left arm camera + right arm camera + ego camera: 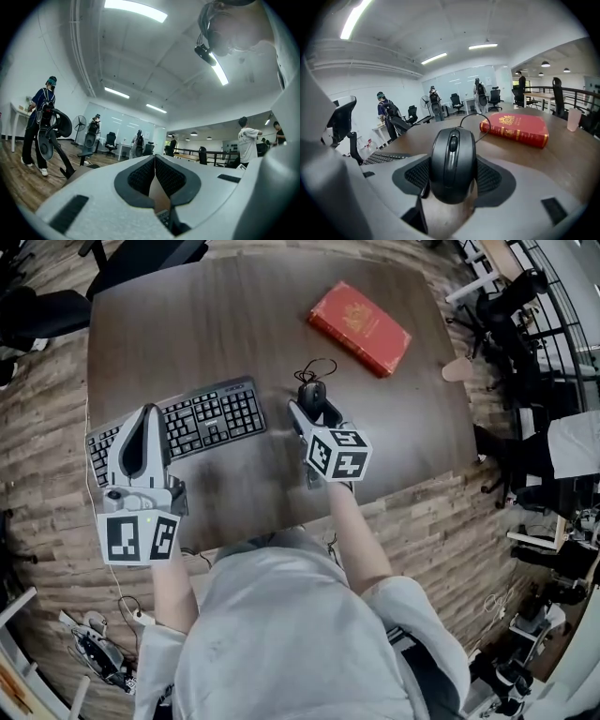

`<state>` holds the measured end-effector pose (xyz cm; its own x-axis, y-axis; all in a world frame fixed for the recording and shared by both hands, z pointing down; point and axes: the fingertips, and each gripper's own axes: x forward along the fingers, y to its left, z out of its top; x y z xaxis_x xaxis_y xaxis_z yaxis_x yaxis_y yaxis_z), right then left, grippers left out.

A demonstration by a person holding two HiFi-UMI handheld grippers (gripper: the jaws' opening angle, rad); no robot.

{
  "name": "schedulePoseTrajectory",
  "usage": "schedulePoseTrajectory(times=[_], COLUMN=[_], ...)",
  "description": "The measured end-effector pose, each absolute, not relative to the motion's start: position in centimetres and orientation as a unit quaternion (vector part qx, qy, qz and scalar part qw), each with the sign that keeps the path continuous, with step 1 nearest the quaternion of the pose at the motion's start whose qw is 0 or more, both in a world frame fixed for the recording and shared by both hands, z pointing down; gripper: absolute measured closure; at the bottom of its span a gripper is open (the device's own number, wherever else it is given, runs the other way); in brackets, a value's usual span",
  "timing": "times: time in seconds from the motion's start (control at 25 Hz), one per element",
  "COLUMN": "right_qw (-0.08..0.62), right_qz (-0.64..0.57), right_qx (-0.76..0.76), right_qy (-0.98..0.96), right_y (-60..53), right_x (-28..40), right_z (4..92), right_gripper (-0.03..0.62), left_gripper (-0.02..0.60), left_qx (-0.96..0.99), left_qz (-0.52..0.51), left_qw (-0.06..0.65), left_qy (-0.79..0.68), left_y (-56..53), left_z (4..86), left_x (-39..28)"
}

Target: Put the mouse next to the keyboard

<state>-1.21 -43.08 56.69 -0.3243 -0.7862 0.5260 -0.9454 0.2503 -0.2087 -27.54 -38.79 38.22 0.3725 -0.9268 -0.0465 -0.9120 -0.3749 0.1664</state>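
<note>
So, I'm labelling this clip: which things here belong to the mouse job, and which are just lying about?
In the job: mouse, gripped by the right gripper; keyboard.
Lying about: red book; cup; left gripper, shut and empty.

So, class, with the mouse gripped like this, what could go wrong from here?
The right tool pinches the mouse by its smooth curved sides, so it might slip. Its cable lies in a loose loop beyond it and could snag or tug. Swung too far, the mouse may knock the keyboard.
</note>
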Motion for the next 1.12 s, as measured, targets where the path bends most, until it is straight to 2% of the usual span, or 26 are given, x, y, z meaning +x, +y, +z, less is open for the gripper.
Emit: schedulePoseTrajectory(times=[0.8,1.12], right_qw=[0.248,0.262], right_qz=[0.331,0.339], right_qx=[0.536,0.530], right_qy=[-0.736,-0.732], right_y=[-46.0,-46.9], right_x=[-4.1,-4.7], right_z=[63.9,64.9], right_gripper=[0.347,0.345], left_gripper=[0.571,0.571], left_qx=[0.813,0.811], left_qz=[-0.053,-0.049], left_qw=[0.071,0.076], left_qy=[-0.575,-0.578], left_y=[-40.2,-40.2], left_z=[39.8,40.4], left_x=[-30.2,-30.3])
